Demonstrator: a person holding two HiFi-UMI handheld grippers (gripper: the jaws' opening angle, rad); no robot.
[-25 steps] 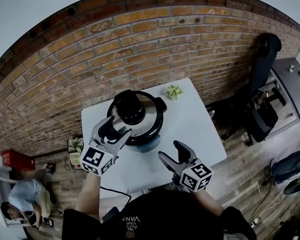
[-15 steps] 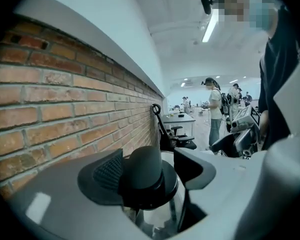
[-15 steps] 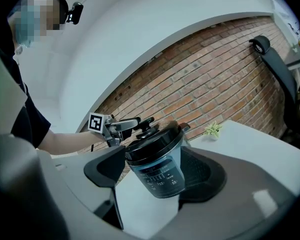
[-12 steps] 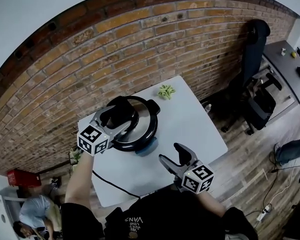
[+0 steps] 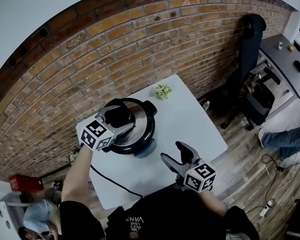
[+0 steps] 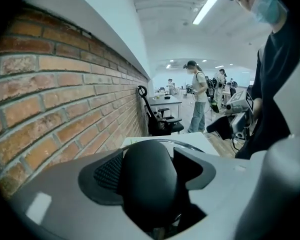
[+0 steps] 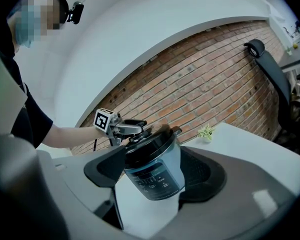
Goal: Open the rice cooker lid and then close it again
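The rice cooker stands at the back left of the white table, with its black lid on. My left gripper reaches in from the left and is shut on the lid's black knob, which fills the space between its jaws. In the right gripper view the cooker shows its blue-grey front panel, and the left gripper sits on top at the lid. My right gripper hangs open above the table's front part, a little in front of the cooker, holding nothing.
A small green plant-like object lies at the table's far edge by the brick wall. A black cable runs off the table's front left. A black office chair stands to the right. People stand in the room behind.
My left gripper has moved up and back from in front of the cooker onto the lid's knob and closed round it. The right gripper has barely moved.
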